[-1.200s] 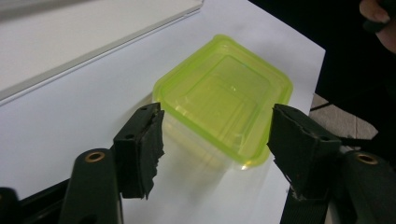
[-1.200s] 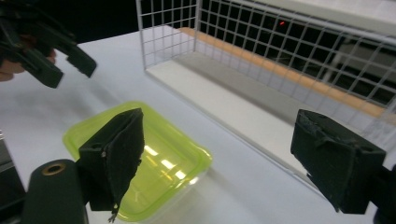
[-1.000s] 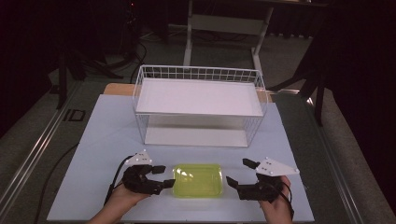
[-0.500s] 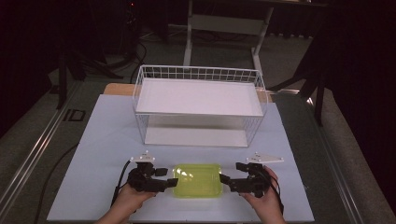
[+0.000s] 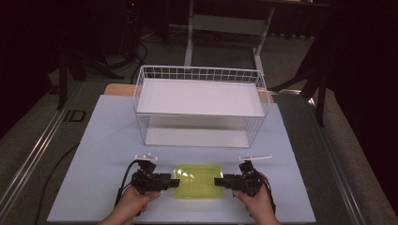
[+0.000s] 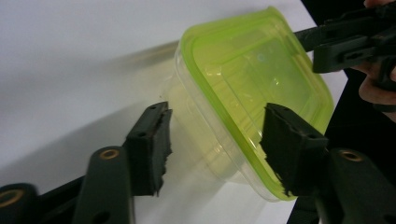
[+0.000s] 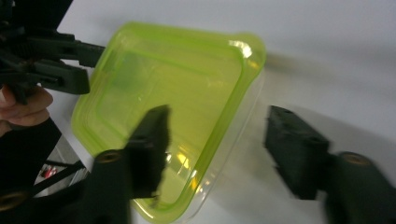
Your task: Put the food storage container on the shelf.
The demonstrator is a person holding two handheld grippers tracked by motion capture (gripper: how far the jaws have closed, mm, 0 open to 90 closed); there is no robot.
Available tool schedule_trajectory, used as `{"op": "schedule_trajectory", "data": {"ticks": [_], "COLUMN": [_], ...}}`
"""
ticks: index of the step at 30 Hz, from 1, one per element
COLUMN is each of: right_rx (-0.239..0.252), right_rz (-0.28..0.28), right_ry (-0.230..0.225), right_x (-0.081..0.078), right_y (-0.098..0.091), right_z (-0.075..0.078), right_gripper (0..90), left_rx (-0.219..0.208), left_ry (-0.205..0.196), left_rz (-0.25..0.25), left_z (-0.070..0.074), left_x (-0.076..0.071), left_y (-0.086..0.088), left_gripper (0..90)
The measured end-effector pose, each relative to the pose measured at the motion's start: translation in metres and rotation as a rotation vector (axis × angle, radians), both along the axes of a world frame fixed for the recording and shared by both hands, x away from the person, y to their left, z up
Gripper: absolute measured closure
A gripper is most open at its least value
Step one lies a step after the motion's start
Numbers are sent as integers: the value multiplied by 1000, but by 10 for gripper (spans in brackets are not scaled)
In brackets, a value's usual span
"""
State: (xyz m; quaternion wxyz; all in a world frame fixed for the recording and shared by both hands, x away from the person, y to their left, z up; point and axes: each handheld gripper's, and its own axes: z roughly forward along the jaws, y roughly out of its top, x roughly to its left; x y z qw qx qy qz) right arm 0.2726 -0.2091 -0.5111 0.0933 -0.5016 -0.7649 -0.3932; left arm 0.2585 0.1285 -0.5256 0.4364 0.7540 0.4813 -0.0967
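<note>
Container point(image 5: 198, 180) with the green lid sits on the table point(image 5: 108, 140) at 6 o'clock, near edge, well in front of the wire basket point(image 5: 199, 110) at 12.

Left gripper point(image 5: 171, 182) is at the container's 9 o'clock end, right gripper point(image 5: 220, 181) at its 3 o'clock end. Both sets of jaws are wide open, holding nothing. In the left gripper view the jaws straddle the short end: one pad over the lid, one out beside the clear wall. Right gripper view shows the same, mirrored and blurred.

My read: you're setting up a two-sided grab. Seat each pair of jaws deeper over the lid rim before closing, or the lip will slip out. Close both sides together and keep them level, so the container doesn't skid or twist.

Versus 1.0 s ago: both grippers have come inward from clear of the ends to right at them. Container hasn't moved.
</note>
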Motion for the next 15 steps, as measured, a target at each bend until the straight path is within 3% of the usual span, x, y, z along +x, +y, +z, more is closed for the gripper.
{"op": "schedule_trajectory", "data": {"ticks": [2, 4, 7, 15], "right_rx": [14, 26, 25, 45], "right_rz": [-4, -6, -2, -10], "right_ry": [30, 43, 35, 33], "right_x": [-1, -1, -1, -6], "right_y": [-1, -2, -3, -5], "right_z": [-3, -4, -2, -1], "right_gripper": [613, 669, 709, 733], "left_rx": [-18, 0, -22, 5], "left_ry": [1, -14, 15, 11], "left_rz": [-12, -24, -15, -6], "left_z": [0, 2, 2, 7], "left_x": [0, -1, -1, -6], "left_y": [0, -3, -3, -7], "left_gripper": [573, 635, 673, 701]}}
